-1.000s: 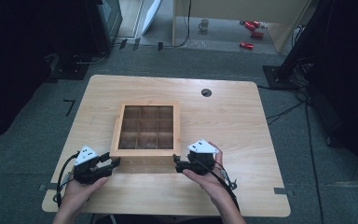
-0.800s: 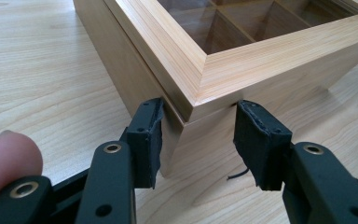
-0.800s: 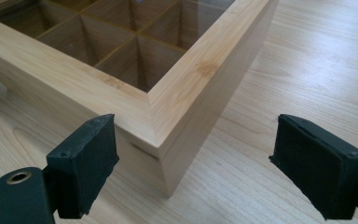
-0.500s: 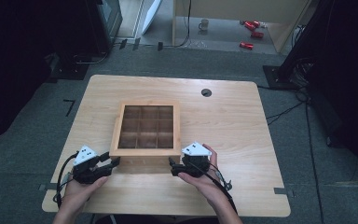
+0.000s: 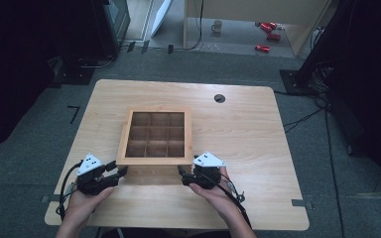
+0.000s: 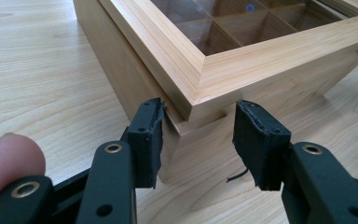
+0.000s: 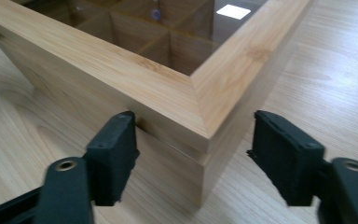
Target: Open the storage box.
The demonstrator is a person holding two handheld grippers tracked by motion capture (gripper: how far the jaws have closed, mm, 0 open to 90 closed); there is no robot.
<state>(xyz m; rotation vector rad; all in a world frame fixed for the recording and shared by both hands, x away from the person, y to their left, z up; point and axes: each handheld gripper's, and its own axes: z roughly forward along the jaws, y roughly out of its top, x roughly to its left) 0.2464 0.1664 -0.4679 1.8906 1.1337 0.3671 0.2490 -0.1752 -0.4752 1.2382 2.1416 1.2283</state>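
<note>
Between the earlier frame and this one the right tongs (image 5: 181,171) had shifted left to the box's (image 5: 155,159) near right corner, their jaws just closing, with that corner between them but the pads not pressing it. Left tongs (image 5: 120,168) stayed put, as closed as they got, gripping the near left corner under the lid. Box sat mid-desk (image 5: 238,129).

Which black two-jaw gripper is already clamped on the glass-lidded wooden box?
The left gripper: its pads pinch the wooden box's near left corner. The right gripper's jaws have just been closing around the other near corner, one pad clear of the wood.
</note>
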